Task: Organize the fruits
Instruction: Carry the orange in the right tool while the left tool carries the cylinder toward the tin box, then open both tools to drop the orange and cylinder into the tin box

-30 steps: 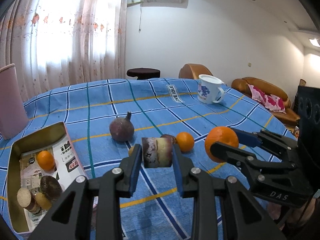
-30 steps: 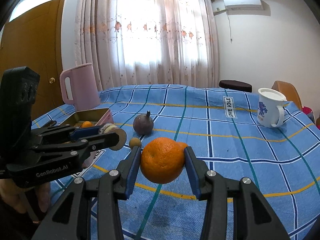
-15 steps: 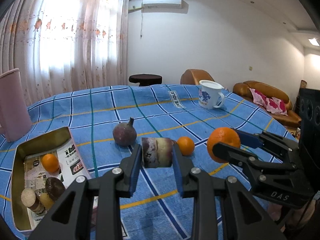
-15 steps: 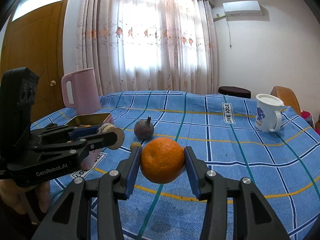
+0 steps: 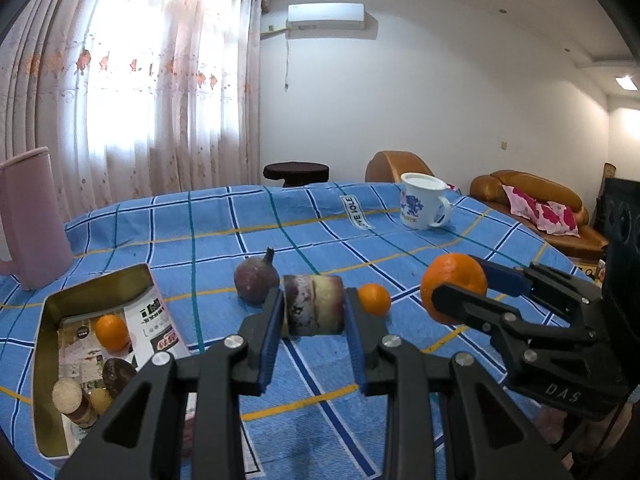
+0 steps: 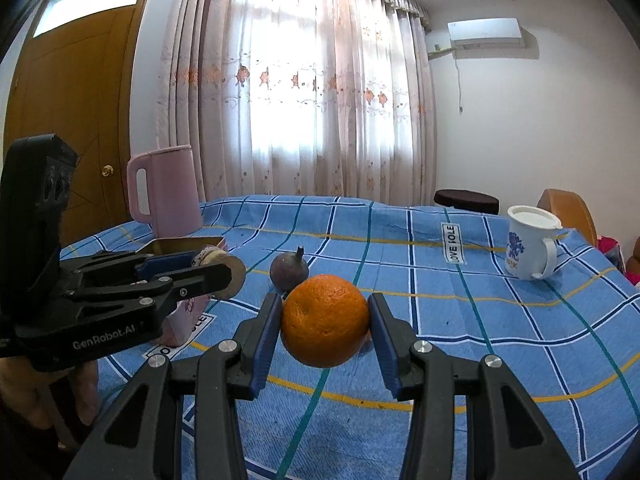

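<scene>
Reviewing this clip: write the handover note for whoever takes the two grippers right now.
Left gripper: shut on a cut purple-and-cream fruit chunk, held above the cloth.
Right gripper: shut on the large orange, also lifted.
Tin box, on the left: already holds a small orange and several brown and pale pieces.
Still loose on the blue tablecloth: the purple round fruit and another small orange.
Left to do: box both held pieces, then probably the two loose ones.

In the right wrist view, the big orange (image 6: 325, 320) is hiding nearly all of the small orange behind it. The pink jug (image 5: 30, 216) is running off the left edge, and the tin's (image 5: 48, 360) smaller contents are staying too blurred to name.
</scene>
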Demonstrator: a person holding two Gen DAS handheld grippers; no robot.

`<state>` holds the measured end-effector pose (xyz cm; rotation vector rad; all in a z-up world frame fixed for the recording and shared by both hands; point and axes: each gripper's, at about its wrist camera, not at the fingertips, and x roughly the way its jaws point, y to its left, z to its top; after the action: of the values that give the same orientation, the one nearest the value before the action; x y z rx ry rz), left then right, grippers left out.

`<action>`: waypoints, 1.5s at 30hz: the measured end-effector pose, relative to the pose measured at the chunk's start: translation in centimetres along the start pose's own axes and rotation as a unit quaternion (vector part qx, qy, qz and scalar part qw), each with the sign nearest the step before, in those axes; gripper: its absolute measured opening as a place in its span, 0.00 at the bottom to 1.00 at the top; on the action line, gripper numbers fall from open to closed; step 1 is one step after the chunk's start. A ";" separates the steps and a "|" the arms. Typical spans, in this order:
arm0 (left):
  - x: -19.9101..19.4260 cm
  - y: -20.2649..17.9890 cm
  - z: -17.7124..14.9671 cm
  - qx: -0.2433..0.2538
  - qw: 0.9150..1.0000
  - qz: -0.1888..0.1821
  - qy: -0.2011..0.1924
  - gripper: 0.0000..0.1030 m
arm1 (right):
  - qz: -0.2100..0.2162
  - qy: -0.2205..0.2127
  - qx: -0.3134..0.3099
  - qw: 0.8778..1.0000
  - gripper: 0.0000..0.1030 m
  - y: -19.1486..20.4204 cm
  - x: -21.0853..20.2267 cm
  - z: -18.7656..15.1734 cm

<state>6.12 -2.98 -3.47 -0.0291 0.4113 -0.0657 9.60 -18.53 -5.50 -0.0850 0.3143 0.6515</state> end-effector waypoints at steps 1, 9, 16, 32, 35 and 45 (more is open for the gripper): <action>0.0 0.0 0.0 0.001 1.000 0.001 -0.001 0.31 | 0.000 -0.002 -0.001 1.000 0.45 0.1 -0.1 0.1; -0.4 1.4 0.6 -0.007 1.000 0.014 -0.005 0.31 | 0.017 -0.009 -0.007 1.000 0.45 0.9 0.3 1.9; -0.7 4.1 0.7 -0.026 0.999 0.038 0.001 0.31 | 0.045 -0.007 -0.022 0.999 0.45 2.8 1.9 3.8; -1.4 12.3 -0.2 -0.089 0.992 0.089 0.017 0.31 | 0.119 0.034 -0.062 0.990 0.45 9.4 8.5 6.0; -1.5 13.5 -0.4 -0.097 0.990 0.098 0.020 0.31 | 0.128 0.043 -0.071 0.988 0.45 10.6 9.6 5.9; -0.8 17.2 -1.1 -0.128 0.984 0.113 0.048 0.30 | 0.147 0.077 -0.089 0.982 0.45 13.3 12.6 4.9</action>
<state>5.94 14.18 -4.88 -0.2334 0.5145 0.2103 12.23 0.18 -4.57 -0.2651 0.4225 0.9680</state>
